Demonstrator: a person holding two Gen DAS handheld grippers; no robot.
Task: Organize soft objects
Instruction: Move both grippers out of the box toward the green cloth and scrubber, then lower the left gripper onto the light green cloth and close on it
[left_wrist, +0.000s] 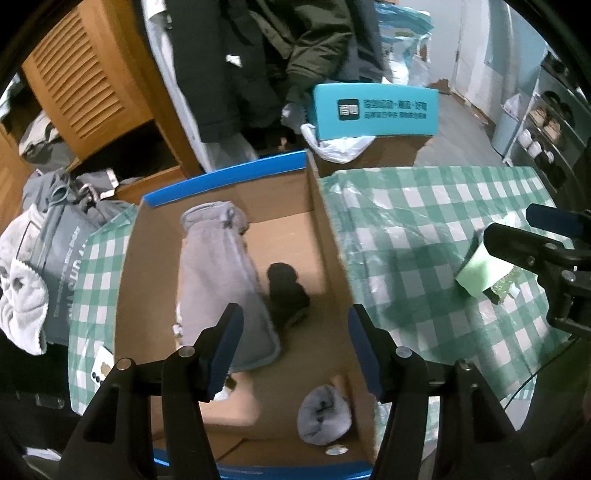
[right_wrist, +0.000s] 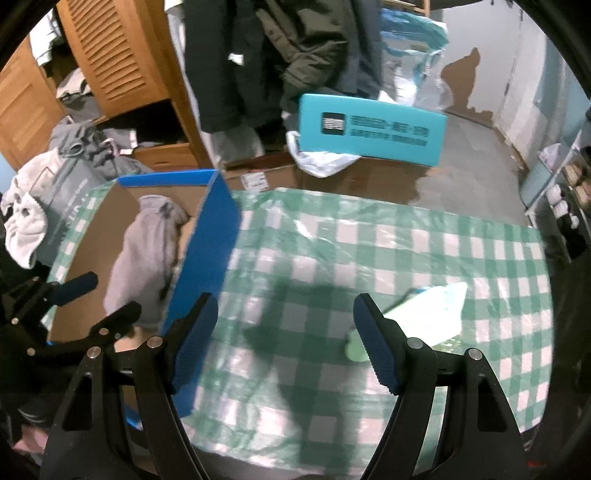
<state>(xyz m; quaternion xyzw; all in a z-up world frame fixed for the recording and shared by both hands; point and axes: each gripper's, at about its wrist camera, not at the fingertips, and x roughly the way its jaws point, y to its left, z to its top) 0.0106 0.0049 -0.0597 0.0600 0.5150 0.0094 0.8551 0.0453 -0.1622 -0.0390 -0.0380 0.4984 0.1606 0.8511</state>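
Hovering over the open cardboard box (left_wrist: 325, 236) on the green-checked tablecloth (left_wrist: 424, 229), the left gripper (left_wrist: 291, 343) is spreading its jaws wide with nothing between them, while a folded grey fleece garment (left_wrist: 218, 280), a black sock bundle (left_wrist: 286, 295) and a rolled grey sock (left_wrist: 323, 413) are lying inside the box. The right gripper (right_wrist: 284, 339) is hanging over the cloth just right of the box's blue wall, jaws likewise parted and empty, and a pale green sponge-like block (right_wrist: 424, 314) is sitting on the cloth just beyond its right finger, though blur is making it unclear whether they touch.
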